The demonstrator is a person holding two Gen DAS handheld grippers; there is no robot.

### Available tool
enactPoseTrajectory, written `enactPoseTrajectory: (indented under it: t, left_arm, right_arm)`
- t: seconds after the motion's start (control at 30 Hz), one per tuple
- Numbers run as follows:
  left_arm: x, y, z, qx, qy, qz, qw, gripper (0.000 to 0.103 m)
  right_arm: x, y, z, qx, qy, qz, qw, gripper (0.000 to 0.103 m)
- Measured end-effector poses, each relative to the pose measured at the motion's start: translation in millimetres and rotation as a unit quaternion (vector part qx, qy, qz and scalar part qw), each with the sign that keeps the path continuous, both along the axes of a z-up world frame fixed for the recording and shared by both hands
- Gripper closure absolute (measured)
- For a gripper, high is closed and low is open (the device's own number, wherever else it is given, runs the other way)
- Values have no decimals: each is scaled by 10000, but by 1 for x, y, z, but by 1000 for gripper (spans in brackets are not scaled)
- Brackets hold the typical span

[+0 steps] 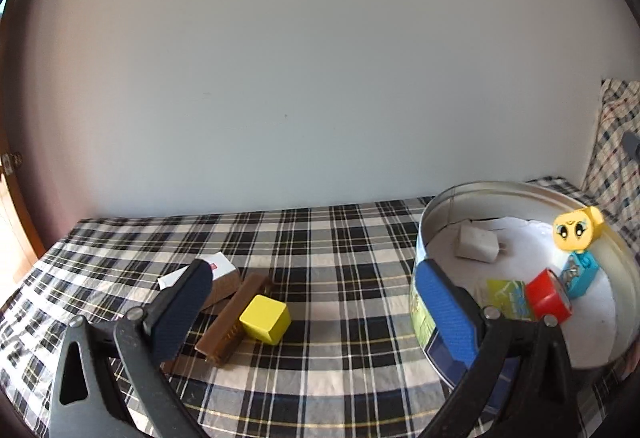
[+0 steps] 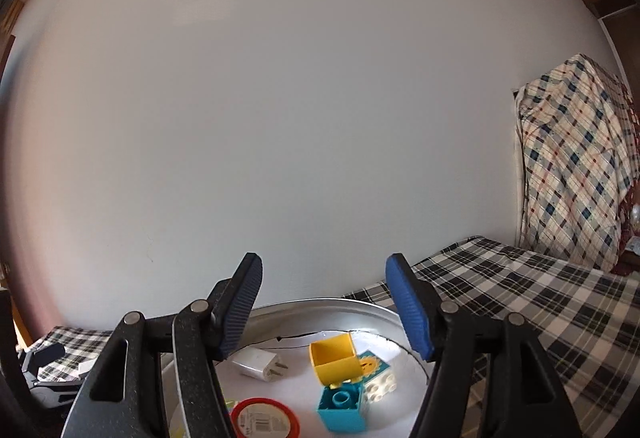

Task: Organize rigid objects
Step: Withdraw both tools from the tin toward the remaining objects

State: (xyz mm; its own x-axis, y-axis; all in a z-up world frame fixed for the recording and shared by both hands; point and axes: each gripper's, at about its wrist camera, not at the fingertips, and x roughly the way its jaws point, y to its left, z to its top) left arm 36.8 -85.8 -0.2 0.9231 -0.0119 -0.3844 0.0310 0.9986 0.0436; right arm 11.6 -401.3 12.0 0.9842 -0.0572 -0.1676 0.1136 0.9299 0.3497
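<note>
In the left wrist view my left gripper (image 1: pixel 316 302) is open and holds nothing. Ahead of it on the plaid sheet (image 1: pixel 340 238) lie a yellow cube (image 1: pixel 266 319), a brown bar (image 1: pixel 232 322) touching it, and a small brown box with a white label (image 1: pixel 220 272). A round metal tin (image 1: pixel 484 188) stands to the right, holding a white charger (image 1: pixel 476 244), a yellow face block (image 1: pixel 576 232), a blue block (image 1: pixel 580 274) and a red can (image 1: pixel 548 298). My right gripper (image 2: pixel 324 306) hangs open and empty over the tin (image 2: pixel 320 304), above the yellow block (image 2: pixel 334 358).
A white wall runs close behind the bed. A plaid pillow (image 2: pixel 576 166) leans at the far right. The bed's left edge meets a wooden frame (image 1: pixel 16 198). A green-yellow carton (image 1: pixel 508 296) lies in the tin beside the red can.
</note>
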Motion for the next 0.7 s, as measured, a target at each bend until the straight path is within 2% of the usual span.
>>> enactPoseTrajectory:
  t: [0.23, 0.47, 0.7]
  left_arm:
    - [-12, 10, 0, 74, -12, -129, 9999, 0]
    - [-20, 20, 0, 45, -60, -167, 9998, 0]
    - [-20, 34, -2, -52, 56, -229, 9997, 0]
  right_arm:
    - [-12, 18, -2, -388, 45, -102, 9992, 36]
    - [-29, 15, -2, -153, 13, -481, 9987, 36]
    - [-33, 34, -1, -71, 208, -422, 9989, 36]
